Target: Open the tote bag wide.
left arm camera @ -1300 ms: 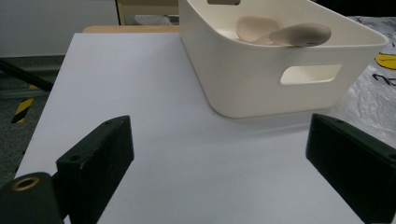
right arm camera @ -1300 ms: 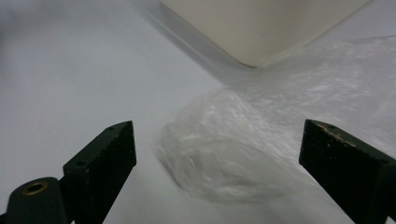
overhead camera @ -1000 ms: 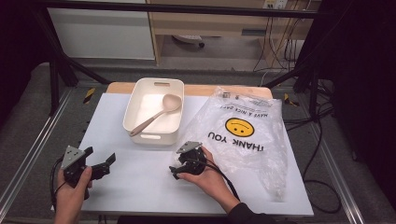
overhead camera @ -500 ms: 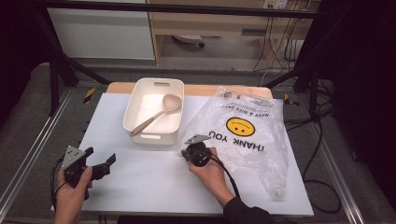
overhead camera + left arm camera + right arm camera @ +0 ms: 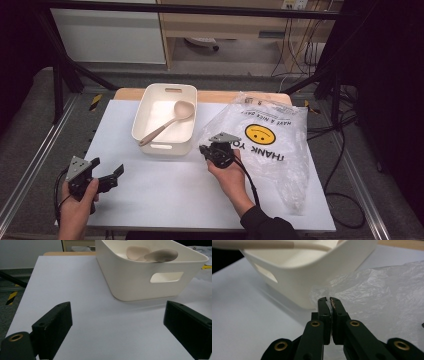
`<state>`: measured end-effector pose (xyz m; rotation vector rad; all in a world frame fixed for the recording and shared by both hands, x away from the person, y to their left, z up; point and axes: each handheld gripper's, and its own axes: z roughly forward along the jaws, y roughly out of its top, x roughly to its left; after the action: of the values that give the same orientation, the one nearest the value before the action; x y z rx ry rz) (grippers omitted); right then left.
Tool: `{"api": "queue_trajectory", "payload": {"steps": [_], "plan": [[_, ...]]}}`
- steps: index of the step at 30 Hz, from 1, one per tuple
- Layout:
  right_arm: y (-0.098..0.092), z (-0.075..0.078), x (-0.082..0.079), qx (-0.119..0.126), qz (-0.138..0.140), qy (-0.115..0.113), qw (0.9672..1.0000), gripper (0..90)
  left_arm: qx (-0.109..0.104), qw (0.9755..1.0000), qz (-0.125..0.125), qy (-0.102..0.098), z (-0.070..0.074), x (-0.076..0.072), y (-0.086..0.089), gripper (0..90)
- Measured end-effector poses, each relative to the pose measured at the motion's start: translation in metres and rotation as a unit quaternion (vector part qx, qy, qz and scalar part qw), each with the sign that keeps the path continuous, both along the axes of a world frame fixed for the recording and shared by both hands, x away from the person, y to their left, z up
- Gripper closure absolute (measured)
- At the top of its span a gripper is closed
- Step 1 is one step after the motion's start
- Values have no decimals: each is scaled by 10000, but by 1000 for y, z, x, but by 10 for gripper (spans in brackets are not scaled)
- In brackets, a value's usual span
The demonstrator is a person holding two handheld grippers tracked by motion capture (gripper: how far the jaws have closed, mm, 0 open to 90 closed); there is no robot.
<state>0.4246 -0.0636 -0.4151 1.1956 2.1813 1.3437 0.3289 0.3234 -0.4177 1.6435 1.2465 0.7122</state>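
R gripper (image 5: 209, 149) is clamped on the near-left edge of the clear crinkly plastic bag w/ yellow smiley face and "THANK YOU" print (image 5: 265, 145); in the right gripper view the jaws stand almost together w/ a thin fold of the film pinched between the pads (image 5: 329, 305), and the bag (image 5: 384, 290) spreads off to the right behind them. Jaws snapped closed within the last sec, film between them. In the high view the bag lies on the right half of the white desk (image 5: 160, 190), print upside down from the person's side, its left edge just beside the cream rectangular plastic tub w/ cut-out handles (image 5: 165, 146). R gripper sits at the bag's edge, close to the tub's near-right corner; can't tell if it touches the tub. A beige long-handled spoon (image 5: 167, 122) rests in the tub, bowl toward the far-right corner, handle running toward the near-left. L gripper (image 5: 107, 175) is held near the desk's near-left corner, well apart from the bag, jaws wide apart w/ nothing between; in the left gripper view it faces the tub (image 5: 147, 277) across bare desk (image 5: 75, 285), spoon (image 5: 160, 255) bowl poking above the rim.
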Motion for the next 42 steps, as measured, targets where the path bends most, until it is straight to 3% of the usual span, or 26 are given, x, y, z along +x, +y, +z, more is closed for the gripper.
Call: {"api": "queue_trajectory", "payload": {"steps": [6, 13, 18, 24, 27, 33, 37, 42], "plan": [[-3, 29, 2, 250, -118, -289, 9992, 889, -2, 10000, 13, -7, 0, 0, 0, 81], [-2, 53, 8, 480, -248, -505, 9973, 889, 7, 10000, -9, 3, 0, 0, 0, 81], [24, 52, 16, 333, -69, -296, 9990, 887, -8, 10000, 2, -14, 1, 1, -1, 81], [57, 48, 23, 332, 36, -130, 9994, 875, -22, 10000, -11, -11, 0, 1, 0, 81], [63, 47, 22, 291, 122, -103, 9994, 745, -24, 10000, -21, -15, 0, 0, -1, 81], [53, 57, 16, 110, 259, -95, 9996, 348, -3, 10000, -3, -19, 0, 1, -1, 80], [41, 63, 14, 27, 213, -130, 9997, 223, 2, 10000, 4, -15, 0, 1, 0, 80], [24, 68, 14, 13, 155, -121, 9998, 158, 1, 10000, -5, -11, 0, 0, 0, 79]]}}
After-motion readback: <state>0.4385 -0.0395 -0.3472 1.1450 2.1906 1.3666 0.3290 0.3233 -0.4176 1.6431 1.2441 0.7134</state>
